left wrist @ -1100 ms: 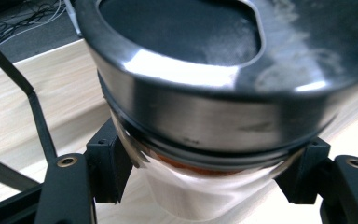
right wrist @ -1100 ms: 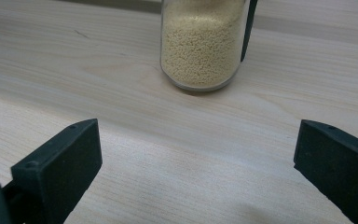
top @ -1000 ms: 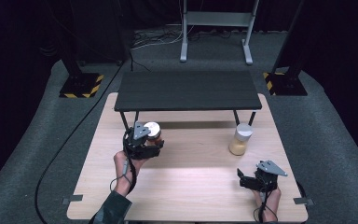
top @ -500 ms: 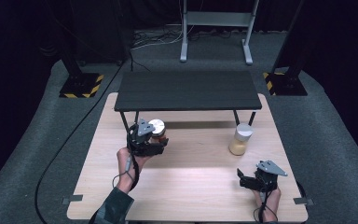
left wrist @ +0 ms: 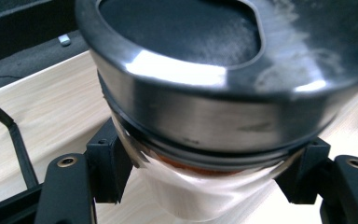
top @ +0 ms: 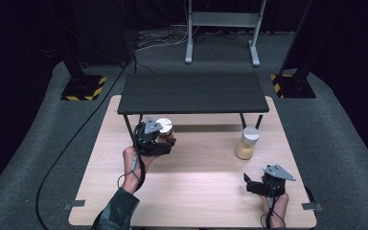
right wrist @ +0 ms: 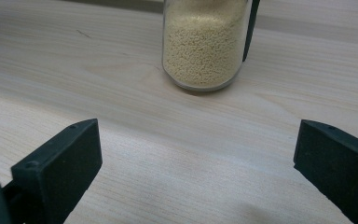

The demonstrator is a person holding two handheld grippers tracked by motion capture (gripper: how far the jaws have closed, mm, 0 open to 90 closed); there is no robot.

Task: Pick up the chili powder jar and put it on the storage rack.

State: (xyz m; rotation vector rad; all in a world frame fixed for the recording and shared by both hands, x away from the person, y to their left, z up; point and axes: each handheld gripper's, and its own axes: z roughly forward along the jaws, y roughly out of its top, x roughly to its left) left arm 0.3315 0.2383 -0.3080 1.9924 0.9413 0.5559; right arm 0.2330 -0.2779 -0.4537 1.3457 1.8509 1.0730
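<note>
Between left claw (left wrist: 205,186) jaws: metal-lidded jar (left wrist: 214,112), clamped.

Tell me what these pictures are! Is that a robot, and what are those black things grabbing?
No robot here: a person sits at a wooden table and holds a grabbing tool in each hand. The wide picture comes from a camera up high looking down. The other two come from little cameras riding on the tools, so you see the black jaws poking up from the bottom.

The left claw is squeezed shut on a jar with a shiny metal lid, seen from very close. The right claw is open and holds nothing. It points at a second jar full of tiny yellow grains, standing on the table. A small black shelf on thin legs stands at the table's far end.
</note>
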